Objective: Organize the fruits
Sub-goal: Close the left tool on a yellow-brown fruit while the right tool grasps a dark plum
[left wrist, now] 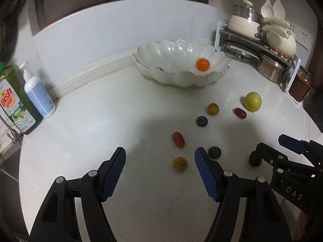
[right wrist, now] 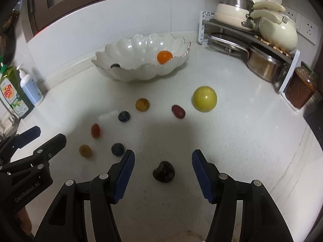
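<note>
We are at the pick-up step: both grippers hang low over the bench [right wrist: 232, 141], each lined up on one fruit, neither grasping yet. The left gripper [left wrist: 160, 167] stands released, its pads well apart, with the amber grape [left wrist: 180, 163] between them, nearer the pad at 3 o'clock. The right gripper [right wrist: 163, 167] is also released, straddling the dark fruit [right wrist: 163, 171], with clear bench on both sides of it.

The bowl [right wrist: 129, 74] sits at 12 o'clock against the back wall and holds an orange fruit [right wrist: 164, 57] and a blueberry [right wrist: 115, 66]. Loose on the bench are a yellow plum [right wrist: 204, 98], two red grapes [right wrist: 178, 111] [right wrist: 95, 130], another amber grape [right wrist: 142, 104] and two more blueberries [right wrist: 124, 116] [right wrist: 117, 149].

Next, we judge, each gripper should settle lower and clench gently, since small round fruit may roll or squash. The left has a tight spot: a blueberry lies just outside its 3 o'clock finger and could be nudged. The two grippers are near each other, so lifts should go straight up. The way to the bowl is open; the pot rack [right wrist: 290, 76] at 2 o'clock and bottles [right wrist: 12, 94] at 9 o'clock stand well apart.
</note>
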The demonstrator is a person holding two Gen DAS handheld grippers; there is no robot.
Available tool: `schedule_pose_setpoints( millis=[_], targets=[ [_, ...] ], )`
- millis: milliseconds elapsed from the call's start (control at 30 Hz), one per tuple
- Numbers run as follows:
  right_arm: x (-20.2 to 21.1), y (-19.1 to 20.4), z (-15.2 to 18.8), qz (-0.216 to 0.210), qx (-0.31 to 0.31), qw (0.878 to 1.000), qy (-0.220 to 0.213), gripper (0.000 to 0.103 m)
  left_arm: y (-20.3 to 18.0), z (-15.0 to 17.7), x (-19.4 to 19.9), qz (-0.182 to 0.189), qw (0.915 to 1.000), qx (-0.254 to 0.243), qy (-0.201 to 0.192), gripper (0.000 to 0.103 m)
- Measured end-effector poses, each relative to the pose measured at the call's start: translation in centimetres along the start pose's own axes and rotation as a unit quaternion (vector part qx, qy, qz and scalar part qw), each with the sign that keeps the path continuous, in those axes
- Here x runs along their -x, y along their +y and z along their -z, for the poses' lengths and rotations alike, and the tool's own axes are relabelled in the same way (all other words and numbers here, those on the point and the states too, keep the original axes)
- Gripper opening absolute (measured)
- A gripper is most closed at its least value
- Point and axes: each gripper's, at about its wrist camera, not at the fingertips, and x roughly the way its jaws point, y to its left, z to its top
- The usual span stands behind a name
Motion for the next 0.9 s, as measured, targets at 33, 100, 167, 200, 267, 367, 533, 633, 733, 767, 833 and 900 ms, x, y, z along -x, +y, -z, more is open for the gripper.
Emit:
schedule_pose_setpoints(
  millis=[33, 100, 167, 200, 267, 367, 533, 633, 733, 767, 833, 900],
  targets=[
    [-0.2, 0.0, 0.1, 0.0, -0.001, 1.0, 0.003, 0.06, -0.1, 0.1, -0.2, 0.001, 1.0, -0.002, 0.002, 0.069],
    [-0.7, -0.1, 0.4, -0.001, -0.005, 1.0, 0.009, 0.06, -0.3, 0.3, -0.7, 0.002, 1.0, -0.006, 0.007, 0.067],
    [-1.0, -0.2, 0.6, -0.002, -0.008, 1.0, 0.013, 0.06, -0.5, 0.4, -1.1, 0.005, 0.9999, -0.007, 0.011, 0.065],
    [-1.2, -0.2, 0.7, -0.002, -0.01, 1.0, 0.015, 0.06, -0.6, 0.5, -1.4, 0.006, 0.9999, -0.009, 0.014, 0.065],
    [-1.6, -0.3, 0.9, -0.005, -0.013, 1.0, 0.017, 0.059, -0.8, 0.6, -1.9, 0.008, 0.9997, -0.014, 0.019, 0.063],
    [-2.2, -0.3, 1.2, -0.005, -0.011, 1.0, 0.027, 0.057, -1.2, 0.9, -2.5, 0.014, 0.9993, -0.023, 0.028, 0.058],
    [-3.0, -0.4, 1.3, -0.006, -0.013, 0.999, 0.035, 0.053, -1.6, 1.3, -3.5, 0.021, 0.9987, -0.022, 0.041, 0.054],
    [-3.2, -0.4, 1.5, -0.01, -0.012, 0.999, 0.039, 0.051, -1.7, 1.4, -4.0, 0.019, 0.9987, -0.02, 0.043, 0.05],
    [-3.3, -0.4, 1.7, -0.013, -0.013, 0.999, 0.041, 0.048, -1.9, 1.5, -4.4, 0.02, 0.9986, -0.016, 0.046, 0.049],
    [-3.4, -0.4, 1.7, -0.014, -0.012, 0.999, 0.042, 0.048, -1.9, 1.5, -4.5, 0.02, 0.9986, -0.015, 0.047, 0.047],
    [-3.4, -0.5, 1.8, -0.014, -0.011, 0.999, 0.042, 0.044, -2.0, 1.5, -4.8, 0.023, 0.9985, -0.012, 0.048, 0.041],
    [-3.6, -0.6, 1.8, -0.013, -0.01, 0.999, 0.043, 0.042, -2.1, 1.6, -5.1, 0.024, 0.9983, -0.01, 0.052, 0.037]
  ],
)
